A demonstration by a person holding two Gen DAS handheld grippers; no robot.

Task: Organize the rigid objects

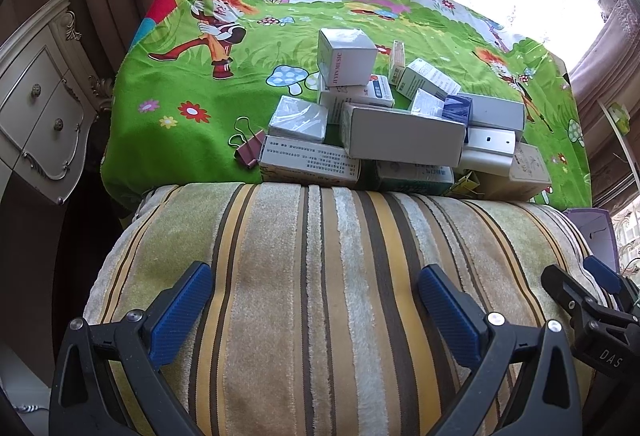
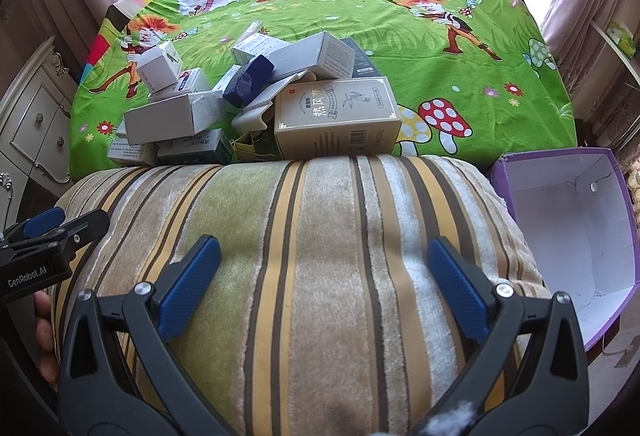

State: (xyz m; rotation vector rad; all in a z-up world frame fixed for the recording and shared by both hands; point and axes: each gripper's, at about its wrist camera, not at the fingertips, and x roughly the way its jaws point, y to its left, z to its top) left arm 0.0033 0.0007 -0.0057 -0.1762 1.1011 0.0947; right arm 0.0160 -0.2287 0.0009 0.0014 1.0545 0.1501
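We hold our left gripper (image 1: 316, 300) wide apart and empty over the near striped cushion (image 1: 320, 276), and just right of it our right gripper (image 2: 324, 272) hangs equally wide, also gripping nothing. Beyond the cushion, the pile of small boxes (image 1: 400, 124) sits on the green cartoon cloth (image 2: 480, 76) (a binder clip (image 1: 248, 148) lies at its left edge), while the open purple box (image 2: 568, 228) stands near right.

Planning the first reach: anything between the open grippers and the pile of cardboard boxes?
Yes. A striped plush cushion lies across the foreground, between both the left gripper and right gripper and the pile of small cardboard boxes on the green cartoon-print cloth. It hides the pile's near edge.
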